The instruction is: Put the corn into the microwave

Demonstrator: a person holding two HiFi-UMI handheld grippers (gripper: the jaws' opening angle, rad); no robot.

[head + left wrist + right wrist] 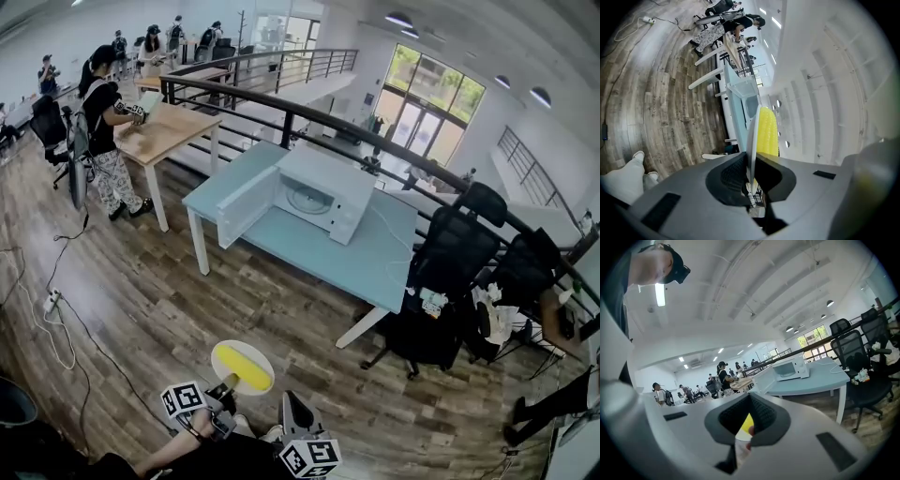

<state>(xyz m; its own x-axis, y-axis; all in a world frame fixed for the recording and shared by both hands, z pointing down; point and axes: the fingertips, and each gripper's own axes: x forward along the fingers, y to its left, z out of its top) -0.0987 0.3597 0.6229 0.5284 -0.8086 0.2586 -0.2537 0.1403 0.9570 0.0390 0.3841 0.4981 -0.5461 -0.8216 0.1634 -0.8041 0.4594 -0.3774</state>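
Open-plan office hall, wood-plank floor (141, 309), black railing (309, 117) across the back. Mid-room, a light-blue table (375, 262) carrying a white microwave (323, 192), its door (248, 206) swung wide open to the left, the glass turntable visible inside. To the right of the table, black office chairs (459, 253). Far left, a wooden table (173, 127) with a person (103, 131) standing at it.

Well short of the light-blue table, low in the head view: a white plate (225, 356) with the corn (246, 368) lying on it, held over the floor. Pinched in the left tongs (228, 386): the near rim of that plate, seen edge-on in the left gripper view, the yellow cob just past the tips. Just right of the plate, the right tongs (295, 408), pressed together at the tips, gripping nothing, apart from plate and corn.
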